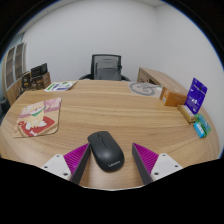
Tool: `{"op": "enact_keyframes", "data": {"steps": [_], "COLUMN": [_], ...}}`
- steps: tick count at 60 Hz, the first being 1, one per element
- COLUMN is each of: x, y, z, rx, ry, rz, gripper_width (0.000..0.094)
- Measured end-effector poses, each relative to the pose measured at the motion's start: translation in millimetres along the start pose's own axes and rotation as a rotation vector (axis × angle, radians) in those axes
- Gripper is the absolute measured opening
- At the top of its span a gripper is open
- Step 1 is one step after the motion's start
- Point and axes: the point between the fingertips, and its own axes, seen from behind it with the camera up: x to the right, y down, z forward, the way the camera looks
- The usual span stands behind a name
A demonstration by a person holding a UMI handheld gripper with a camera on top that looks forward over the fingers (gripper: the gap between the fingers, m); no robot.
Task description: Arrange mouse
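mouse at table's near edge, between the wide-spread gripper fingers, untouched | snack bag left | chair at far edge | coiled cable, boxes right

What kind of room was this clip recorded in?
Most likely an office or small meeting room: a round wooden table, a black office chair behind it, and shelving along the wall. A black mouse lies between the open claw fingers.
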Motion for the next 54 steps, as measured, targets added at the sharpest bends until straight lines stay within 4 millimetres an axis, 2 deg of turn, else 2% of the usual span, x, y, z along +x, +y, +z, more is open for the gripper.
{"op": "enact_keyframes", "data": {"steps": [21, 28, 34, 41, 47, 54], "x": [11.2, 3.9, -4.4, -2.2, -1.9, 3.3], "y": [-20.0, -19.8, -17.8, -13.8, -13.2, -19.1], "z": [30.3, 33.3, 32.1, 28.4, 25.6, 10.5], "rx": [-0.014, -0.037, -0.045, -0.06, -0.073, -0.077], "ry": [0.016, -0.005, -0.019, 0.013, 0.031, 0.052], "rz": [0.032, 0.042, 0.043, 0.06, 0.082, 0.091], "gripper_width": [0.0848, 0.0718, 0.0498, 0.0435, 0.0309, 0.0305]}}
